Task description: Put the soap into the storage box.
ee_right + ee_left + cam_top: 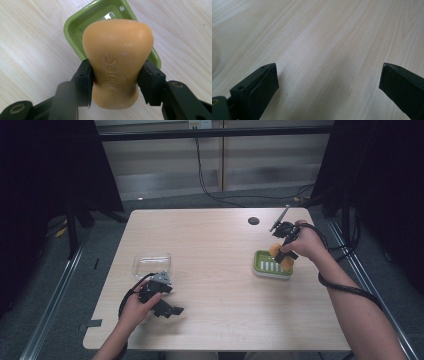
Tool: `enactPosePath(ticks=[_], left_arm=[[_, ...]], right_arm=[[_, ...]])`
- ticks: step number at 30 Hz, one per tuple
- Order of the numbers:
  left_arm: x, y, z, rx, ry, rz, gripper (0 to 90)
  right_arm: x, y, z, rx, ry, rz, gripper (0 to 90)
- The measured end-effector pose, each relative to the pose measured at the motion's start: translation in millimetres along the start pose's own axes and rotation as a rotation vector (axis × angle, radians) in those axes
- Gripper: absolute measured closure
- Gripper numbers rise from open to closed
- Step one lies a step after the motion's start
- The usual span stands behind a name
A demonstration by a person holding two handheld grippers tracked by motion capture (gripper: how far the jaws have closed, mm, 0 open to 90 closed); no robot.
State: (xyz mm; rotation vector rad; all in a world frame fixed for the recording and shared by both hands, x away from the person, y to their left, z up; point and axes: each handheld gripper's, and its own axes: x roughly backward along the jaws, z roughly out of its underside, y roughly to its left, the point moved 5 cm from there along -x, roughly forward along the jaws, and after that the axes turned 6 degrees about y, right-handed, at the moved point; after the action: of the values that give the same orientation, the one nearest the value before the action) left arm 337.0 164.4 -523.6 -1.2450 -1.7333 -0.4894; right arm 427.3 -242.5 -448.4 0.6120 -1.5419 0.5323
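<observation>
The right hand-held gripper [116, 82] is clamped on an orange bar of soap [117, 62]: in the right gripper view we see its two black jaws pressing into the bar's narrow waist from either side, with the wider, rounded end of the bar pointing away from us and embossed lettering running along its face. Below the bar lies a green soap dish [75, 27], of which we see the glossy rim and part of the inner floor; the bar is held above it, and we cannot tell whether its far end touches the dish. In the high view the right hand-held gripper [280, 255] sits at the right side of the table [215, 285], the soap [276, 250] showing as orange patches at the jaws, directly over the soap dish [265, 269], whose slotted pale insert is visible. The right hand [307, 242] wraps the tool from the far right, a black cable looping back along the forearm. The left hand-held gripper [167, 309] rests low near the front left of the table, held by the left hand [137, 307], well apart from the dish. In the left gripper view its jaws stand wide apart with nothing between them, only bare wood grain beneath the left hand-held gripper [328, 80]. Just beyond that hand lies a clear plastic container [151, 263], which looks like a shallow lid or tray, though the view is too small for us to be sure. A dark round grommet [253, 220] is set in the table's far edge.
</observation>
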Motion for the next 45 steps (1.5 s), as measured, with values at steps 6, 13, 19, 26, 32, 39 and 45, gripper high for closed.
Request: enactPosePath(ticks=[6,13,19,26,32,39,45], left_arm=[[-0.5,-0.1,-0.1,-0.002,-0.001,0.001,1.9],[0.0,0.1,0.0,0.0,-0.001,0.003,1.9],[-0.2,0.3,0.1,-0.006,0.003,-0.001,1.9],[-0.1,-0.2,0.3,0.004,0.001,0.0,1.9],[0.1,0.2,0.3,0.006,-0.004,-0.002,1.9],[0.4,0.4,0.5,0.004,-0.002,-0.005,1.9],[0.1,-0.3,-0.1,0.012,-0.01,-0.002,1.9]], right_arm=[[1.5,0.2,-2.0,-0.006,0.01,0.0,50.2],[0.2,-1.3,-4.4,-0.003,0.001,0.002,50.2],[-1.0,-3.3,-5.5,0.004,0.001,0.014,50.2],[-4.7,-4.2,-6.9,0.032,0.005,0.028,50.1],[-8.5,-5.8,-8.7,0.062,-0.004,0.034,50.1],[-13.5,-7.7,-9.6,0.109,-0.002,0.06,50.1],[-15.8,-8.5,-10.1,0.124,-0.005,0.07,50.1]])
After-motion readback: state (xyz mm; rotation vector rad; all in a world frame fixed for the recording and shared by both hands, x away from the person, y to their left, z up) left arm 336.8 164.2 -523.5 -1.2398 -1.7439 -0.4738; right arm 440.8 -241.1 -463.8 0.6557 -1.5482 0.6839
